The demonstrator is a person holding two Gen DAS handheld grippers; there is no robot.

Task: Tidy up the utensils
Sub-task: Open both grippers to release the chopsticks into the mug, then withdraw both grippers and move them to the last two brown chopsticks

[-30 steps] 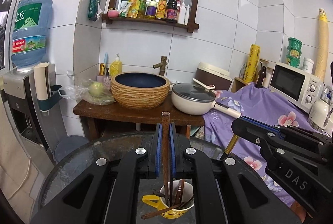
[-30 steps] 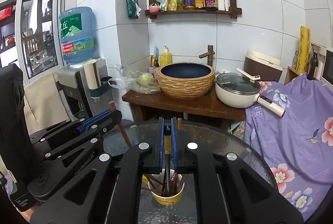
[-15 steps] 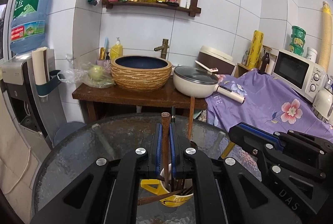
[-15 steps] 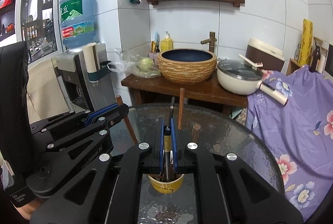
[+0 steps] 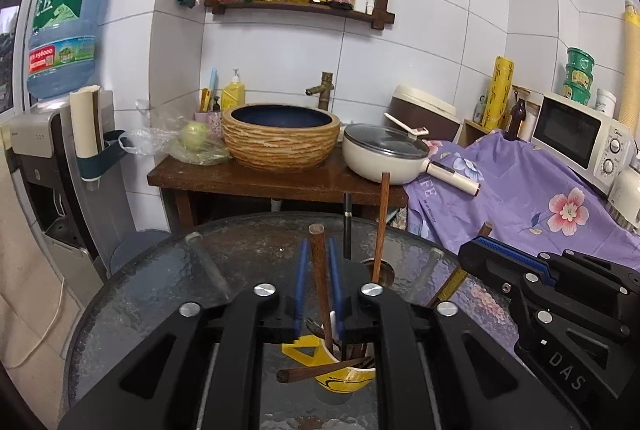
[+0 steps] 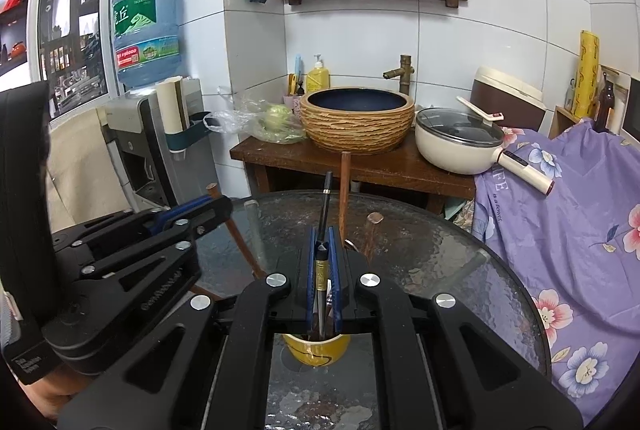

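The round glass-topped bench carries the work. My left gripper hangs over the yellow cup, and my right gripper hangs over the same yellow cup.

Left gripper: the blue pads stand slightly apart, and the brown wooden chopstick rises between them with a little play, its lower end down inside the cup; the grip reads as released. Right gripper: the blue pads are clenched on the black chopstick with a gold band, which stands nearly upright with its lower end in the cup.

The cup sits on the glass directly below both grippers. It holds several more wooden chopsticks; one lies across the rim, and another leans upward out of it. A lidded cream pan rests on the wooden washstand beyond, well apart.
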